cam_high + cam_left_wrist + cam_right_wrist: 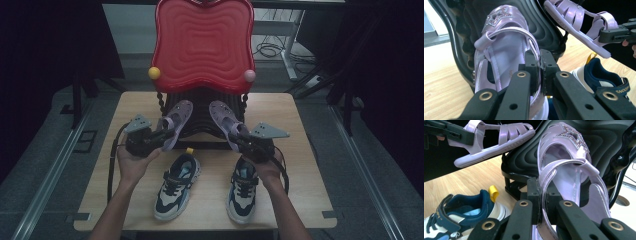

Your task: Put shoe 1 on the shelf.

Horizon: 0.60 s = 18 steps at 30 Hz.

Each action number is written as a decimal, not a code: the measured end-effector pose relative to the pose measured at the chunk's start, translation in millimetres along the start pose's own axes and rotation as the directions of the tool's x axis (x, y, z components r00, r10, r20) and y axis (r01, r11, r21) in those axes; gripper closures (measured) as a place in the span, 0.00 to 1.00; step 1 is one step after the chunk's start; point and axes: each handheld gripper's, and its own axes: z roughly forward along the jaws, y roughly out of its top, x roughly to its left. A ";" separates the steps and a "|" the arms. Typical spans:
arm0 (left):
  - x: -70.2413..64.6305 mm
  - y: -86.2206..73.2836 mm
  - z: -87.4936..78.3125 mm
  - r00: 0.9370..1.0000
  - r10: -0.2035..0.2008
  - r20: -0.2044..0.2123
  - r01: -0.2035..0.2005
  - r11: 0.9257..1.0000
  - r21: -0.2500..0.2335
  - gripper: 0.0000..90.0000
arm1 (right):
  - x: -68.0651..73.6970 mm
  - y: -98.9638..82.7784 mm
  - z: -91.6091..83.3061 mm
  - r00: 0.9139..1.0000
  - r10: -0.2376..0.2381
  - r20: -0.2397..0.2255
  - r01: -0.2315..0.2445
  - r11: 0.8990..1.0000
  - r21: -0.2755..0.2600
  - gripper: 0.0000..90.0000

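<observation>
A: Where did things stand with the glossy lilac strappy sandals?

B: Both were off the pale wooden counter [295, 165]. The left tongs [161, 137] were clenched on the heel strap of the left lilac sandal [176, 119], its star-trimmed toe lying against the black ribbed seat [200, 107] at twelve o'clock. The right tongs [241, 139] were clamped the same way on the right lilac sandal [224, 116], toe also on the seat's front edge.

A: And the other shoes?

B: The navy-and-cream children's sneakers [176, 186] sat untouched at six o'clock, side by side on the counter, toes toward the person.

A: How far along, then?

B: Midway, I'd judge. The sandals were lifted and brought to the seat below the red wavy plastic backrest [202, 42], but neither was let go. Setting them down and letting go remained; whether the sneakers followed, I couldn't tell.
</observation>
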 end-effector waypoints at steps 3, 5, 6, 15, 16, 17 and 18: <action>-1.3 2.2 2.4 1.000 0.002 0.000 -0.002 1.000 -0.006 0.96 | 0.0 1.0 1.8 1.000 0.001 0.004 -0.001 1.000 0.000 0.95; -2.2 4.6 4.7 1.000 0.005 0.000 -0.005 1.000 -0.012 0.96 | 0.1 2.5 4.0 1.000 -0.001 0.008 0.001 1.000 -0.005 0.95; -2.8 6.3 6.1 1.000 0.007 -0.001 -0.007 1.000 -0.014 0.96 | 1.0 4.8 6.4 1.000 0.001 0.010 -0.001 1.000 -0.011 0.95; -2.2 14.2 20.7 1.000 0.028 -0.012 -0.029 0.999 -0.028 0.96 | 2.3 11.3 19.6 1.000 0.007 0.029 -0.006 1.000 -0.015 0.95; -2.2 14.2 20.7 1.000 0.028 -0.012 -0.029 0.999 -0.028 0.96 | 2.1 11.6 21.4 0.999 0.006 0.033 -0.005 1.000 -0.017 0.95; -1.1 15.2 24.7 0.999 0.032 -0.015 -0.032 0.999 -0.023 0.96 | 1.9 11.8 23.0 0.999 0.009 0.032 -0.008 1.000 -0.017 0.95; -1.1 15.2 24.7 0.999 0.032 -0.015 -0.032 0.999 -0.023 0.96 | 1.9 11.8 23.0 0.999 0.009 0.032 -0.008 1.000 -0.017 0.95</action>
